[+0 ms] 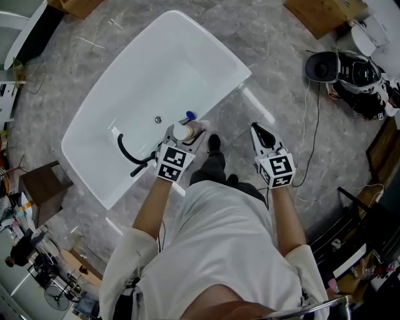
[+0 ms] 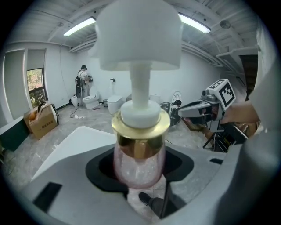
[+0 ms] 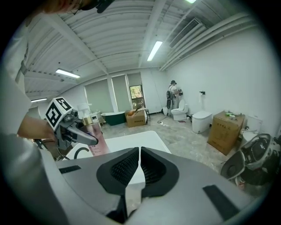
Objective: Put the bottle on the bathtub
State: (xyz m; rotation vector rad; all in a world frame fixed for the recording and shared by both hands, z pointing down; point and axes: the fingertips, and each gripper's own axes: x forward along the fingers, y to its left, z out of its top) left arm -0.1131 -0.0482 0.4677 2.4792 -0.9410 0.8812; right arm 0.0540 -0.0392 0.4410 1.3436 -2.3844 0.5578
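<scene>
Item: bottle (image 1: 181, 130), pump type, with a clear pinkish body, a gold collar and a white pump head, standing upright as the left gripper view showed it. Location: clamped low on its body between the jaws of the left gripper (image 1: 186, 136), whose dark pads pressed on both sides of the glass. In the head view it lay over the near rim of the bathtub (image 1: 156, 75); whether it touched the rim could not be told. Item: right gripper (image 1: 257, 131), held beside the left one and apart from it, over the grey marbled floor (image 1: 275, 75) just off the tub's near corner. Its ribbed pads were brought together with only a hairline seam between them, and nothing was held. Item: bathtub, white, oblong, set diagonally on the floor. It contained a round drain (image 1: 158, 119) near the middle and a black curved faucet (image 1: 128, 153) at the rim to the left of the left gripper. A small blue object (image 1: 190, 115) lay just beyond the bottle; what it was could not be made out. Item: the person, in a white top with forearms bare, stood at the tub's long side with one dark shoe (image 1: 214, 142) between the two grippers. Surroundings: a cardboard box (image 1: 322, 12) at the far edge of the floor, white toilets (image 2: 92, 100) along the back wall, and another person (image 2: 82, 77) standing beside them.
</scene>
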